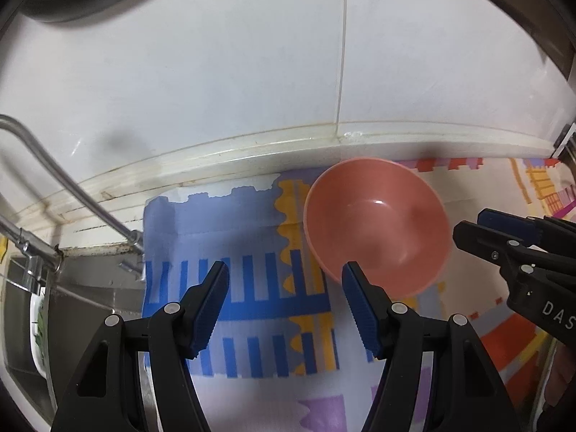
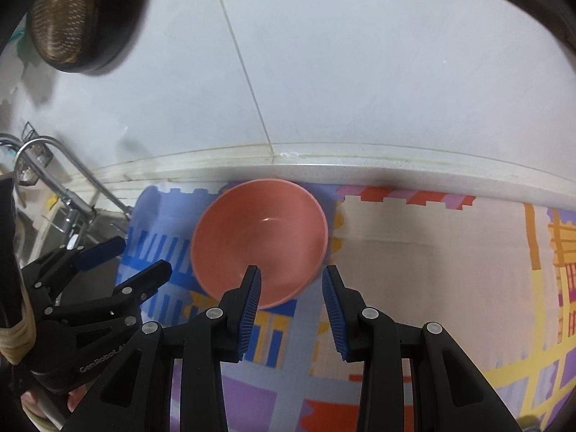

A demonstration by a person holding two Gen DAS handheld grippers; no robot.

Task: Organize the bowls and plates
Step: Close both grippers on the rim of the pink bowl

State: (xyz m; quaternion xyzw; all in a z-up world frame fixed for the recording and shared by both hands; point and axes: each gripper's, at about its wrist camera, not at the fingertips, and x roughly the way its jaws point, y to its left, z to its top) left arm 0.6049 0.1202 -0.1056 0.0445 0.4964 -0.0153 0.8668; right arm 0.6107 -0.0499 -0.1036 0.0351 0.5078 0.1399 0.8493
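Surface: counter covered by a patterned mat (image 1: 252,288) in blue, purple, yellow and orange blocks. White tiled wall (image 1: 216,90) behind it, with a stained white ledge (image 1: 252,147) along the joint.

Task item: one pink bowl (image 1: 376,225), upright and empty, on the mat close to the ledge at the back. No other plates or bowls on the mat.

Left gripper (image 1: 284,306): jaws moderately wide, nothing between them; its right pad overlaps the bowl's near rim in view, and contact cannot be told.

Right gripper (image 2: 289,309): jaws narrower but parted, empty; its left pad sits in front of the bowl's near rim.

Edges and room: sink (image 1: 72,306) borders the mat's left edge, faucet (image 1: 54,180) over it. The mat runs bare to the right of the bowl (image 2: 432,270). A dark pan (image 2: 82,18) hangs at upper left.

View differences: the left wrist view alone shows a white dish with green (image 1: 37,324) inside the sink. The right wrist view shows the left gripper from the side, a bit of the holding hand (image 2: 32,401), and a wire rack (image 2: 30,165) by the faucet.
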